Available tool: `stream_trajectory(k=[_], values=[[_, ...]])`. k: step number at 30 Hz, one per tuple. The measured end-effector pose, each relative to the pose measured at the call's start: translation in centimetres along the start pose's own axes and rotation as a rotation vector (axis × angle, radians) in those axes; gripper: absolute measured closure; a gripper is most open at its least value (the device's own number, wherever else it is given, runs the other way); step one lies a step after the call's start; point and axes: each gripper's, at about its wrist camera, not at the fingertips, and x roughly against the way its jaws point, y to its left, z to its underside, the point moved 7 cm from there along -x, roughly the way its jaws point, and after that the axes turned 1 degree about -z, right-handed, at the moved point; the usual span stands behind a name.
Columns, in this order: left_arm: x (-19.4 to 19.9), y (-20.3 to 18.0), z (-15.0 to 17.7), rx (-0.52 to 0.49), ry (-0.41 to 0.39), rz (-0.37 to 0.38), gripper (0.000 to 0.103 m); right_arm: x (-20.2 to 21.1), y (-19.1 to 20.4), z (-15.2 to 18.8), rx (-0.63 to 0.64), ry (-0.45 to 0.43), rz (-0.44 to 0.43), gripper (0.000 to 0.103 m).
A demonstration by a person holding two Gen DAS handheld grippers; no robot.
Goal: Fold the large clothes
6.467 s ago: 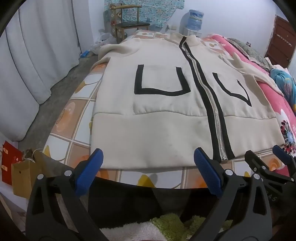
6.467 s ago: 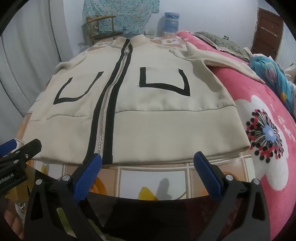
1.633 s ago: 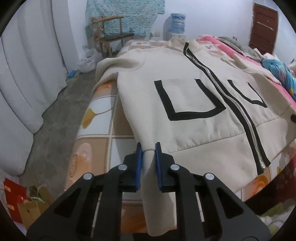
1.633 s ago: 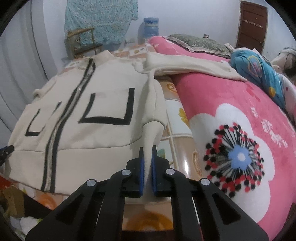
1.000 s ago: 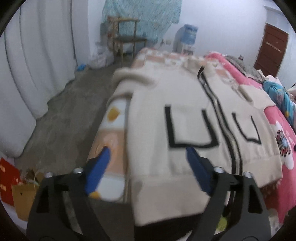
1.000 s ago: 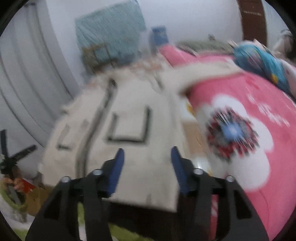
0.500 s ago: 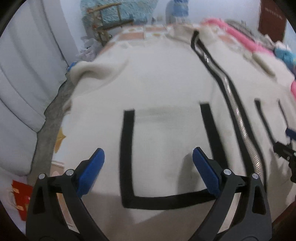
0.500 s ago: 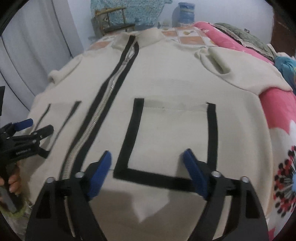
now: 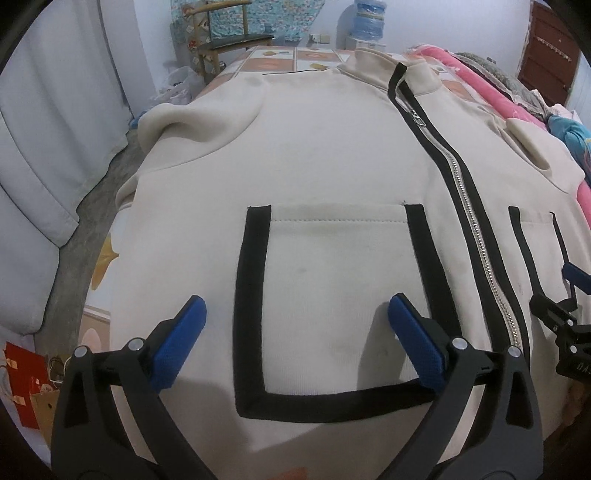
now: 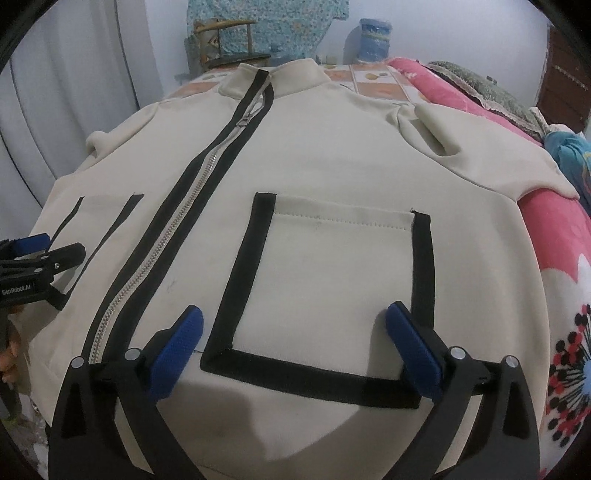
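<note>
A cream zip-up jacket (image 9: 332, 155) with black trim and two black-edged pockets lies face up, spread flat on the bed; it also fills the right wrist view (image 10: 332, 155). My left gripper (image 9: 295, 332) is open and empty, hovering just above the left pocket (image 9: 332, 295). My right gripper (image 10: 295, 339) is open and empty above the right pocket (image 10: 332, 280). Each gripper shows at the edge of the other's view. The left sleeve (image 9: 177, 122) is bunched at the shoulder; the right sleeve (image 10: 480, 155) lies out over the pink blanket.
A pink flowered blanket (image 10: 554, 258) covers the bed's right side. A wooden chair (image 9: 221, 37) and a water jug (image 9: 369, 18) stand beyond the bed. White curtains (image 9: 48, 110) hang at left over a grey floor. A brown door (image 9: 546, 48) is far right.
Both grippers let go of the jacket's hem corners, opened, and moved forward over the jacket. In the last half second they shifted slightly further up over the pockets.
</note>
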Motion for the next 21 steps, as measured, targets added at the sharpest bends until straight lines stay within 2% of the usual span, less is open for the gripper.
stream_trajectory(k=[4, 8, 11, 15, 18, 21], values=[[0.0, 0.0, -0.1, 0.000, 0.010, 0.000, 0.007, 0.1, 0.1, -0.1, -0.007, -0.012, 0.007, 0.006], [0.0, 0.0, -0.1, -0.014, 0.005, 0.011, 0.007, 0.8, -0.2, -0.2, -0.039, 0.014, 0.018, 0.007], [0.0, 0.0, -0.1, -0.018, -0.008, 0.015, 0.007, 4.1, 0.2, -1.4, -0.062, -0.070, 0.038, 0.006], [0.0, 0.0, -0.1, -0.014, -0.013, 0.016, 0.007, 8.3, 2.8, -4.6, -0.019, -0.196, 0.001, 0.007], [0.0, 0.1, -0.2, -0.003, -0.022, 0.012, 0.007, 9.1, 4.7, -7.1, -0.003, -0.239, -0.053, 0.006], [0.4, 0.5, -0.5, 0.022, -0.020, -0.003, 0.007, 8.1, 6.4, -9.2, 0.018, -0.221, -0.111, 0.006]])
